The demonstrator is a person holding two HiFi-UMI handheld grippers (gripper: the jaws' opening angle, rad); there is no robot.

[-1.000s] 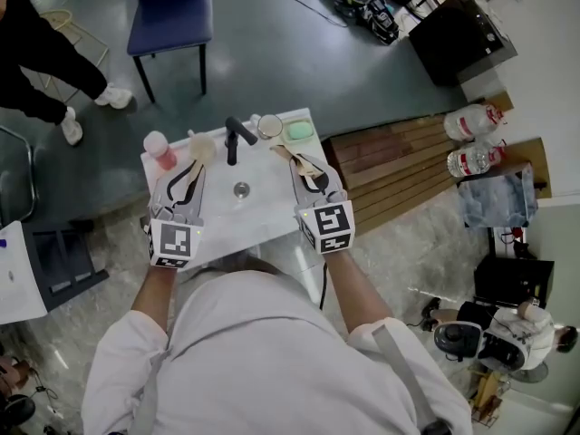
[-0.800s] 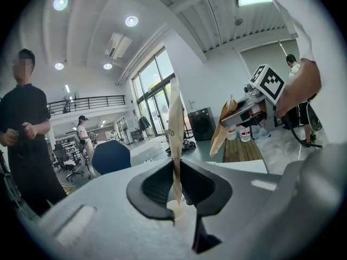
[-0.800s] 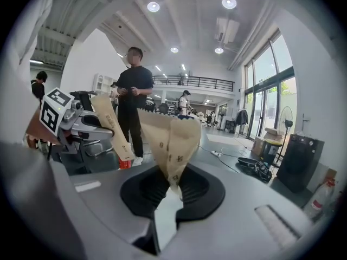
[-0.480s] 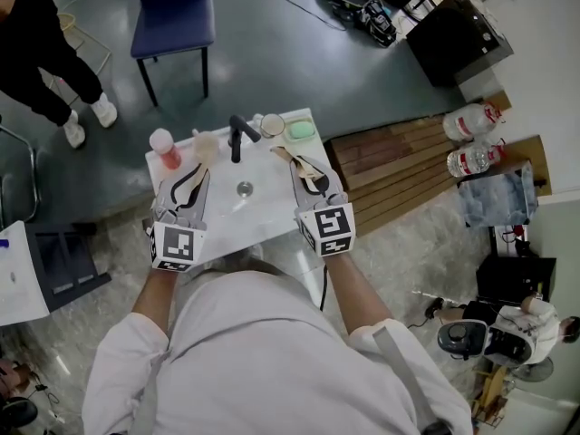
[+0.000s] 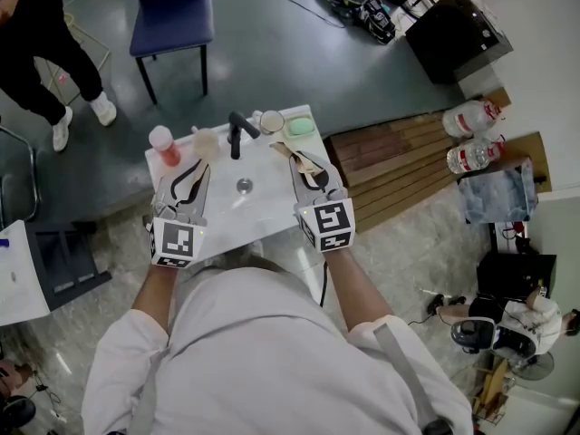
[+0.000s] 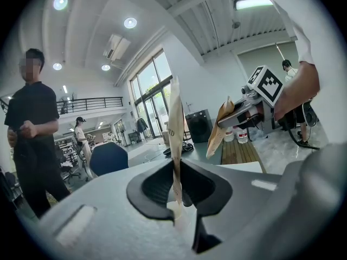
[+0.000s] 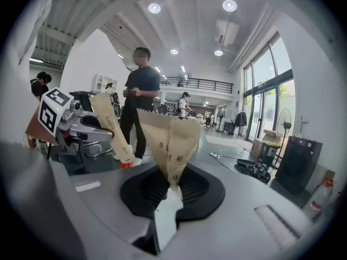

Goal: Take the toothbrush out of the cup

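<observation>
- Head view, far left: a pink container (image 5: 161, 146) stands at the back corner of the white desk (image 5: 222, 220), just beside the left tool's tip.
- The left hand-held gripper (image 6: 178, 196) is clenched on a thin paper strip (image 6: 174, 123), which stands upright out of its jaws.
- A black faucet (image 5: 237, 132) rises at the middle of the back edge, between the two tools.
- The cup (image 5: 270, 122) sits just right of the faucet, with green soap (image 5: 301, 127) next to it. No toothbrush can be made out in it from any view.
- The right hand-held gripper (image 7: 172, 191) is clamped on a crumpled, printed paper packet (image 7: 169, 140).
- Risk: both tools are occupied, so neither can take the toothbrush until it lets its paper go.
- Risk: paper released over the basin could fall in.
- Risk: the packet hides much of what lies ahead of the right jaws. Reaching for the cup that way could miss it or tip it.
- Risk: the cup stands close to the faucet and the soap, so a wide approach could knock either one.
</observation>
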